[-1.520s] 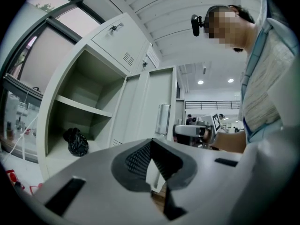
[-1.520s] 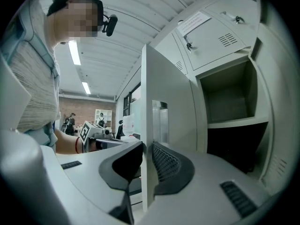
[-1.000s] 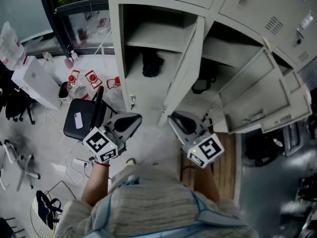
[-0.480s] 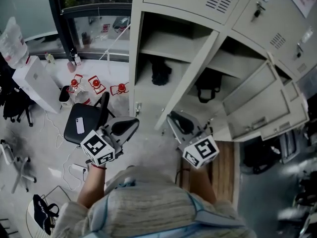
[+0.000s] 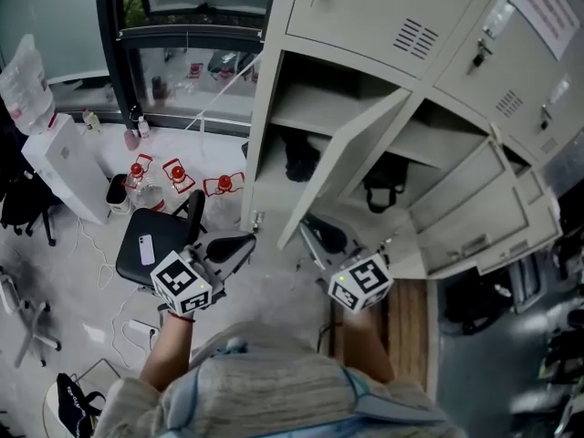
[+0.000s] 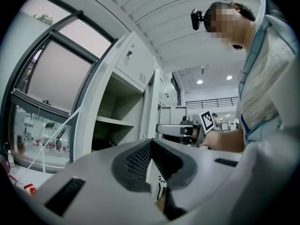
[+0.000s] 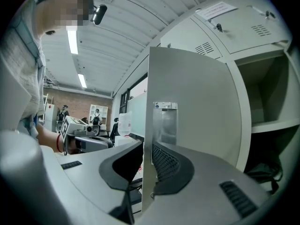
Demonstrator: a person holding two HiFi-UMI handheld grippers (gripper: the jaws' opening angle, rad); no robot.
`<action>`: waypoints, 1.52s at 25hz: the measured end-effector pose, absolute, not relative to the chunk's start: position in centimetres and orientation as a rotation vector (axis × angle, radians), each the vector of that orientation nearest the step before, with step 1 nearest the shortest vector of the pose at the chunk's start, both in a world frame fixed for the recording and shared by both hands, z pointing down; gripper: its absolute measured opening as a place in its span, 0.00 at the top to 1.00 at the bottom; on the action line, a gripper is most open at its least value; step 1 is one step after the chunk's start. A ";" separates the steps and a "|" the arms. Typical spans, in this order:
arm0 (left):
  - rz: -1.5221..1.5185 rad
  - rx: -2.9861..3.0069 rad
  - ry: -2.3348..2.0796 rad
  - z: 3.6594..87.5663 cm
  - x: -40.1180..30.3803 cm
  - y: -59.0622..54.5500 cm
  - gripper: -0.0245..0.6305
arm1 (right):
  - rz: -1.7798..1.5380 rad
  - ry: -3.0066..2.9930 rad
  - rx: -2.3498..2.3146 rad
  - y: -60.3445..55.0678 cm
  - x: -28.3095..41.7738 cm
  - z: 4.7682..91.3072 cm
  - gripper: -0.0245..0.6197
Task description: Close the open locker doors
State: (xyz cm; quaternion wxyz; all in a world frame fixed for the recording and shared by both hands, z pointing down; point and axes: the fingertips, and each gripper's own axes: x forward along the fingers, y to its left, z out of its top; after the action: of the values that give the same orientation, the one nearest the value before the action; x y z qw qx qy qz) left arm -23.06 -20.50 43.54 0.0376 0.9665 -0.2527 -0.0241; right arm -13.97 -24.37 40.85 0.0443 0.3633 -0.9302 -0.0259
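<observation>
Gripping the door (image 5: 345, 164) by its free edge, our right tongs (image 7: 146, 149) are clamped on it; our left tongs (image 6: 151, 146) hang beside, closed and empty. We should swing it steadily into the locker (image 5: 260, 153) ahead, without twisting.

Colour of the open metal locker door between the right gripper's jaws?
Pale grey-beige; the open metal locker door shows best in the head view.

No print is legible; the locker notice (image 5: 543, 7) is too small.
</observation>
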 end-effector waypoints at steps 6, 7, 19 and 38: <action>-0.096 2.970 -0.768 43.5 -23.9 -21.2 0.96 | -0.052 -2.840 1.120 -25.9 -15.5 41.0 0.87; -0.093 2.966 -0.770 43.6 -24.1 -21.3 0.96 | -0.054 -2.837 1.123 -26.1 -15.7 41.0 0.87; -0.078 2.961 -0.767 44.3 -24.9 -21.8 0.96 | -0.055 -2.834 1.145 -29.5 -18.2 41.4 0.87; -0.070 3.005 -0.831 42.5 -25.5 -25.8 0.96 | -0.064 -2.802 1.146 -35.3 -21.5 41.9 0.87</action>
State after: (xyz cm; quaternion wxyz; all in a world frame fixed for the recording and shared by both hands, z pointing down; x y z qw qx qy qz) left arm -25.54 -25.79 42.51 0.0113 0.9636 -0.2663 -0.0225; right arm -21.50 -35.32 41.88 0.0569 0.3779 -0.9239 -0.0210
